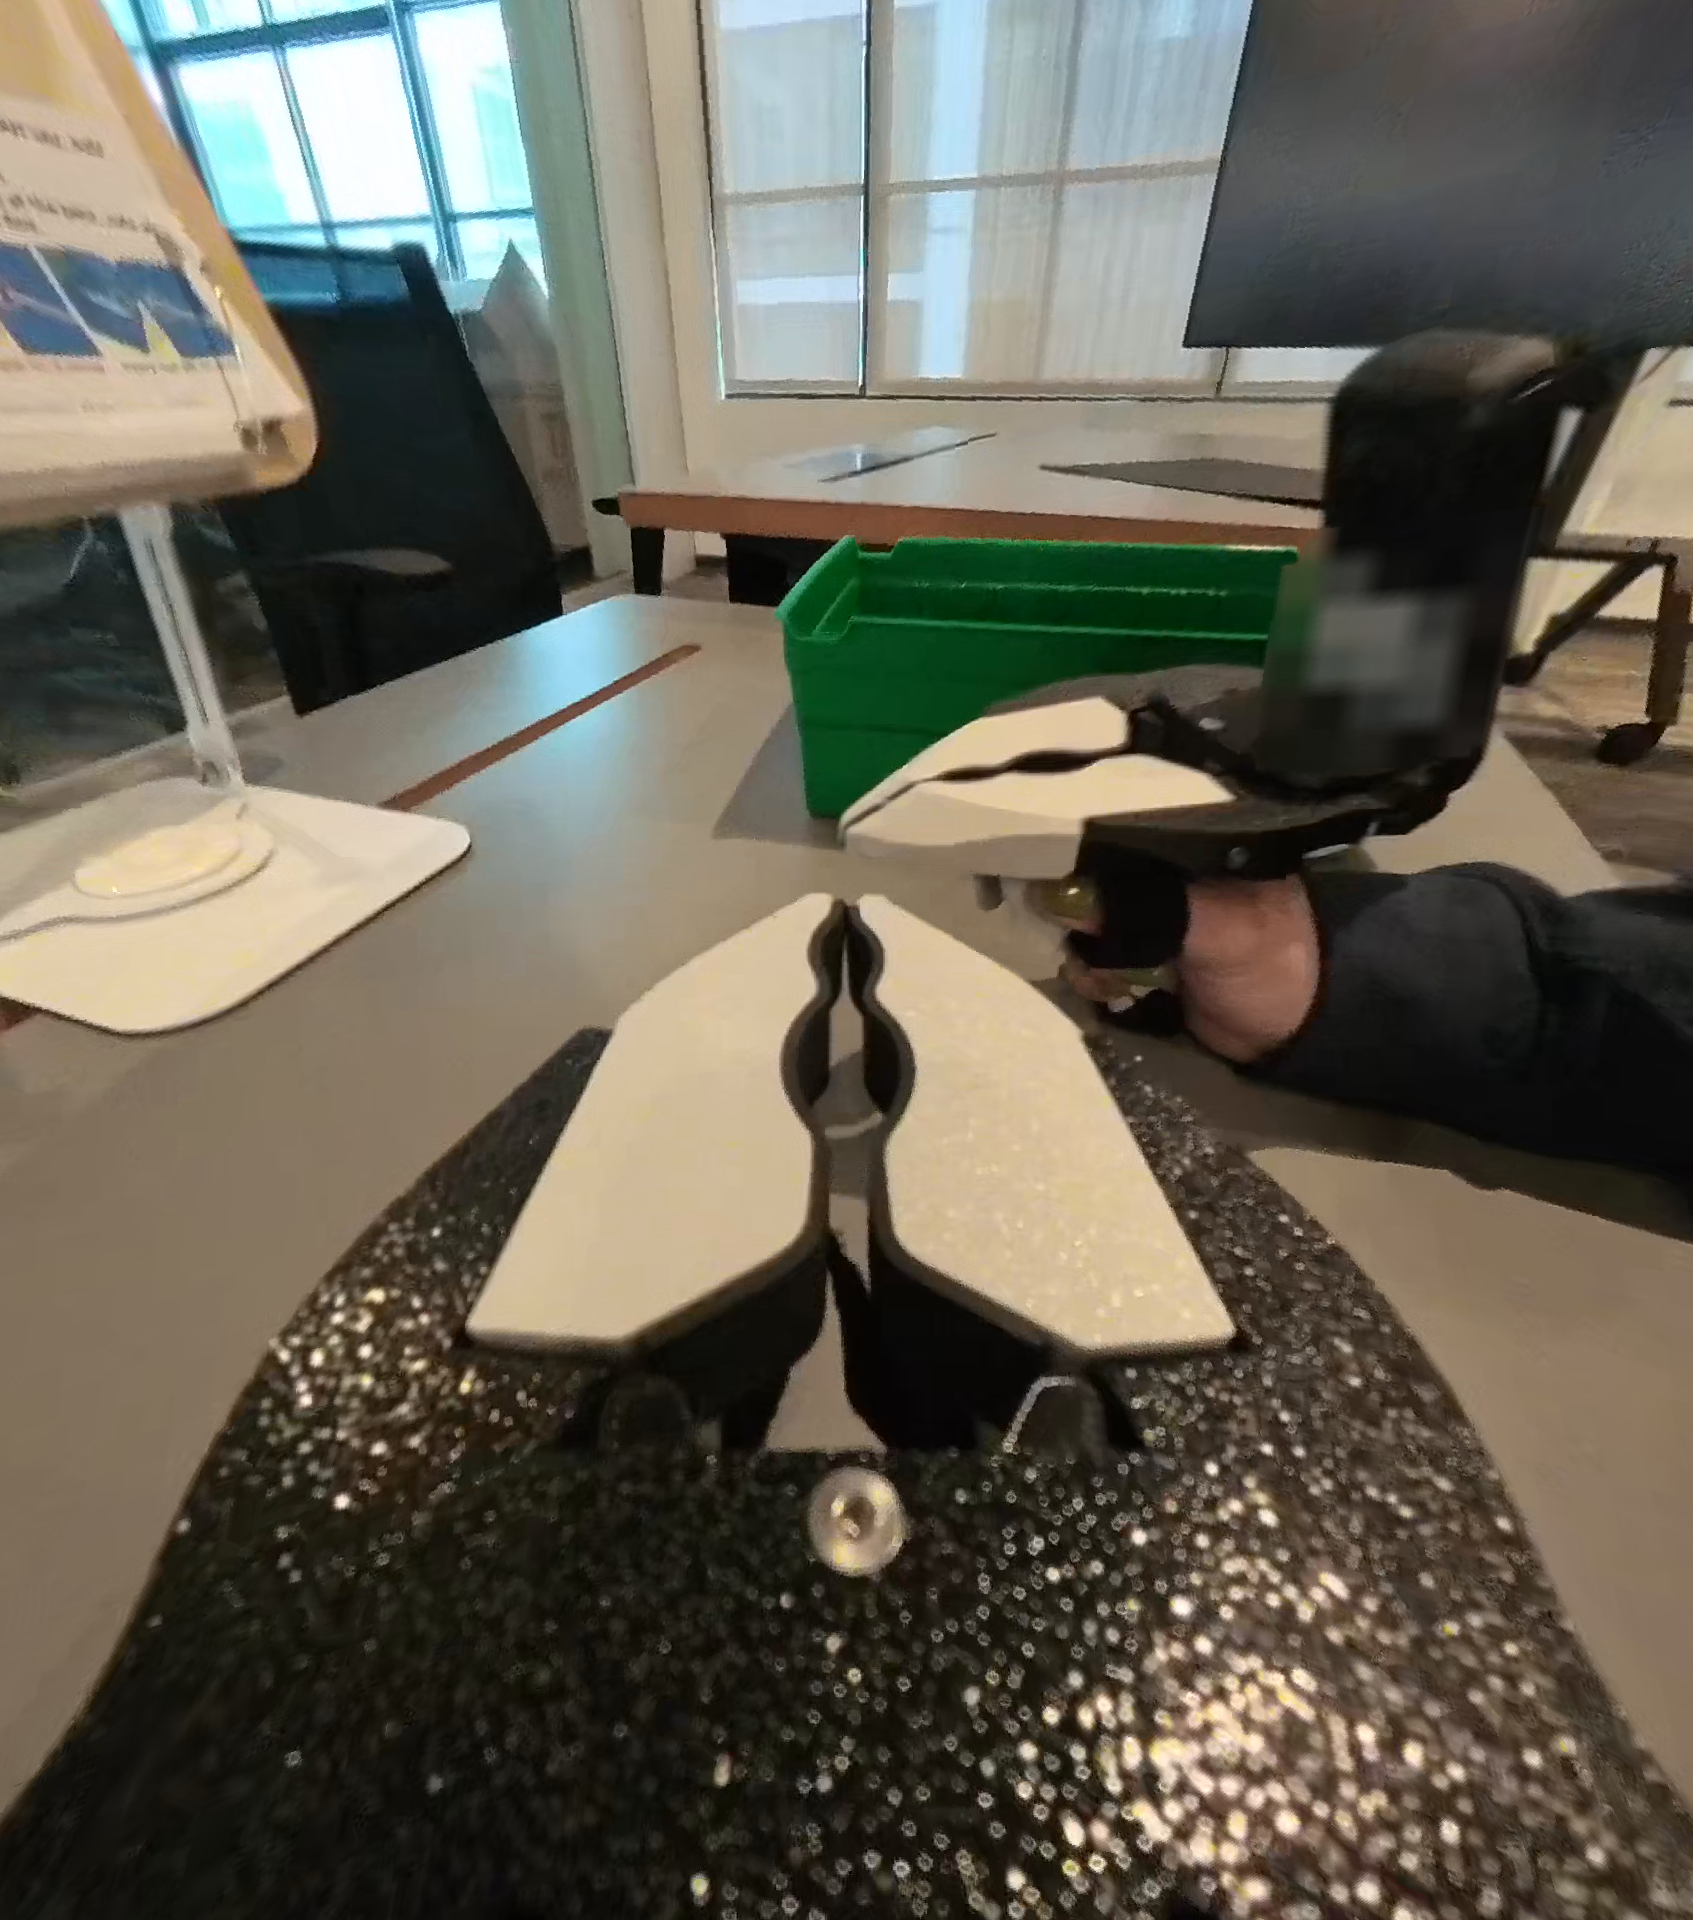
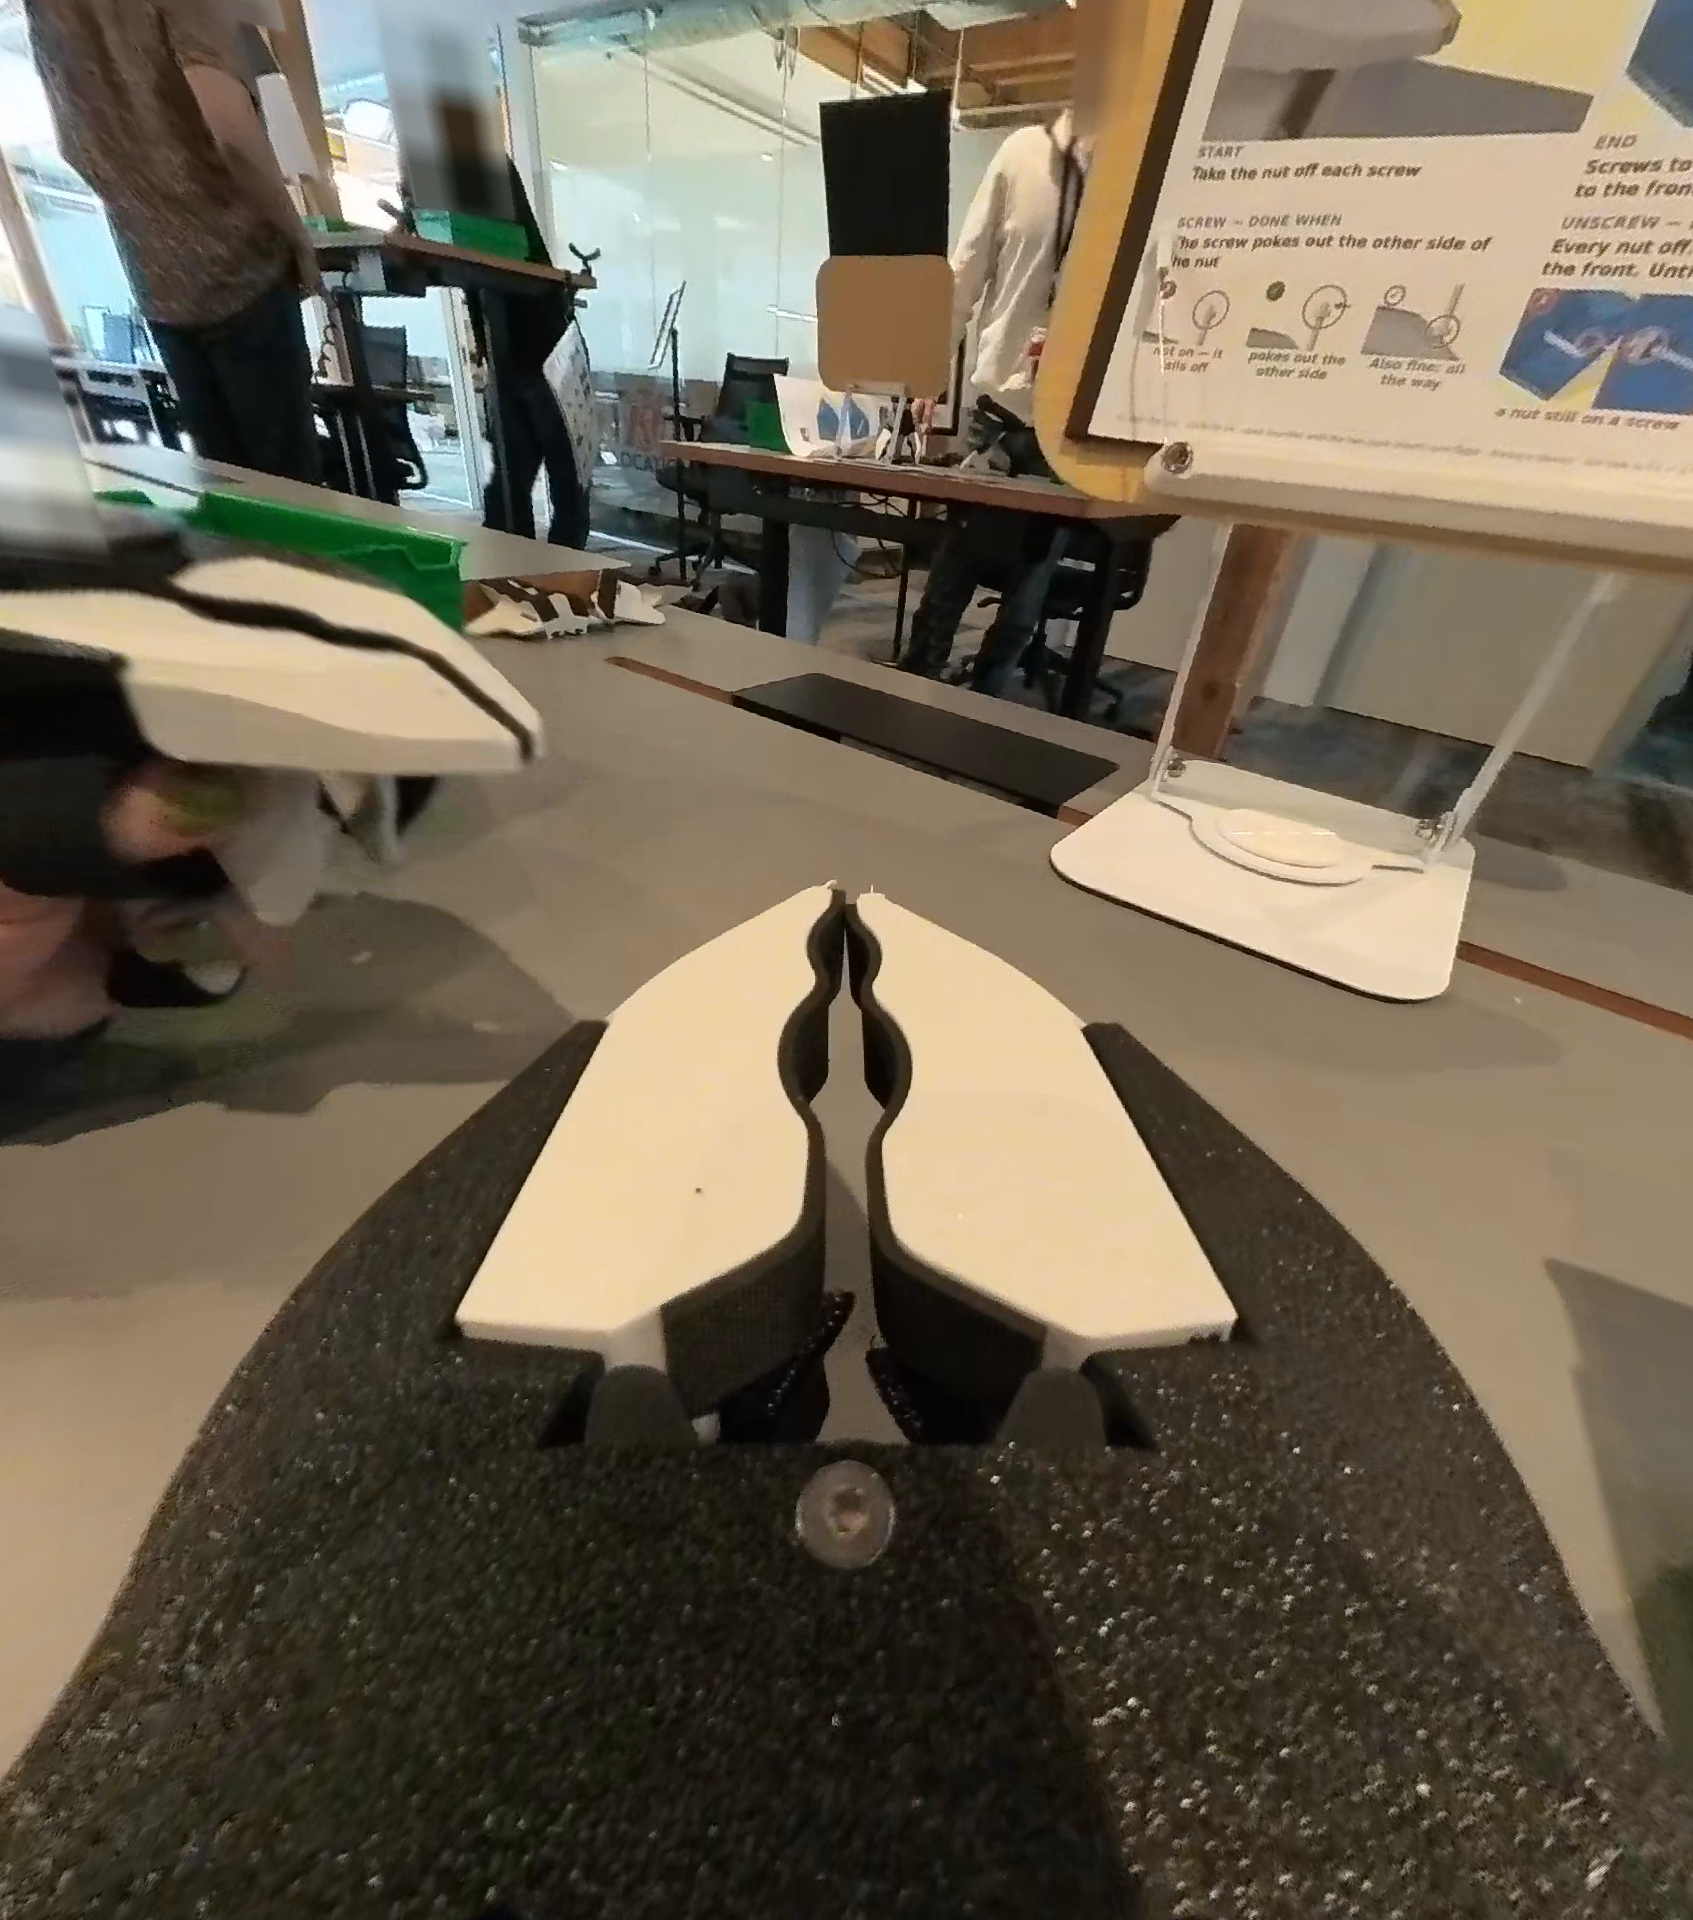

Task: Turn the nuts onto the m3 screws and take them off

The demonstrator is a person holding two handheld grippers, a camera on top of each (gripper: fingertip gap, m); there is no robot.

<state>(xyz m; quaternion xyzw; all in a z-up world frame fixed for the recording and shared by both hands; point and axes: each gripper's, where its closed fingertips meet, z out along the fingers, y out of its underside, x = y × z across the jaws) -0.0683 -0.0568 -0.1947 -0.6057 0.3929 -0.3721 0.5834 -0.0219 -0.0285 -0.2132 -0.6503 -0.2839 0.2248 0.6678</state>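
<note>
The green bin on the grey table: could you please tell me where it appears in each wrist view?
Left wrist view: green bin at centre-right, behind the right gripper.
Right wrist view: green bin at left, behind the left gripper.
Shared landmark: the white sign stand base on the table.

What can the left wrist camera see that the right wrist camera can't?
Only the left wrist view: a dark monitor and big windows.
Only the right wrist view: people standing in the room behind, and a flat black panel in the table.
Both: the grey table, a green bin, the sign stand's white base, and both hand-held grippers, left and right, shut with nothing between the fingertips.
</note>
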